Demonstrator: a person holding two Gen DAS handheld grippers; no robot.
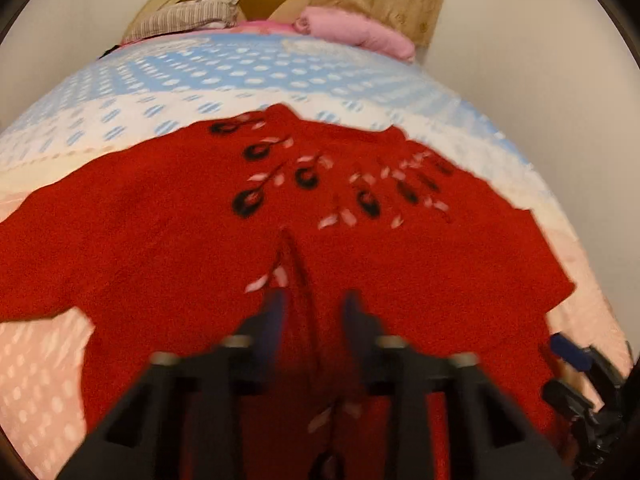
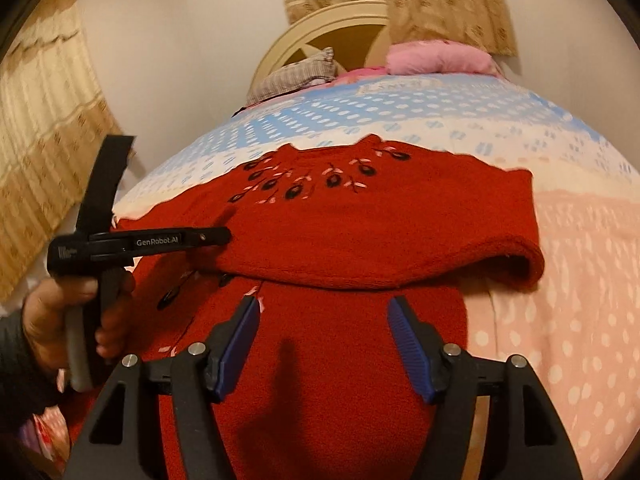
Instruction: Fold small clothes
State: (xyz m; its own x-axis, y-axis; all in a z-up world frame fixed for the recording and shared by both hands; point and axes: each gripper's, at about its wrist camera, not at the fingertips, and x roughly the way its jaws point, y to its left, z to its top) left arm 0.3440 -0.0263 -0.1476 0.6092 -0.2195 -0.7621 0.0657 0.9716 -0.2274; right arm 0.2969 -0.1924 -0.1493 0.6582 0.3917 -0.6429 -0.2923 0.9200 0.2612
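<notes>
A small red knitted sweater (image 1: pixel 160 240) with black and pink embroidery lies on the bed; it also shows in the right wrist view (image 2: pixel 360 232). Its right sleeve (image 2: pixel 400 256) lies folded across the body. My left gripper (image 1: pixel 314 304) has its jaws partly apart over a raised ridge of the red fabric; the view is blurred, so the grip is unclear. In the right wrist view it (image 2: pixel 224 236) is held by a hand at the sweater's left side. My right gripper (image 2: pixel 324 320) is open and empty above the sweater's lower part. Its tip shows at the left wrist view's right edge (image 1: pixel 576 364).
The bedspread (image 2: pixel 560 240) is pink, white and blue with dots. A striped pillow (image 2: pixel 296 76) and a pink blanket (image 2: pixel 440 56) lie at the headboard (image 2: pixel 332 20). Curtains (image 2: pixel 44 148) hang on the left and back. A wall (image 1: pixel 540 80) runs along the bed's right side.
</notes>
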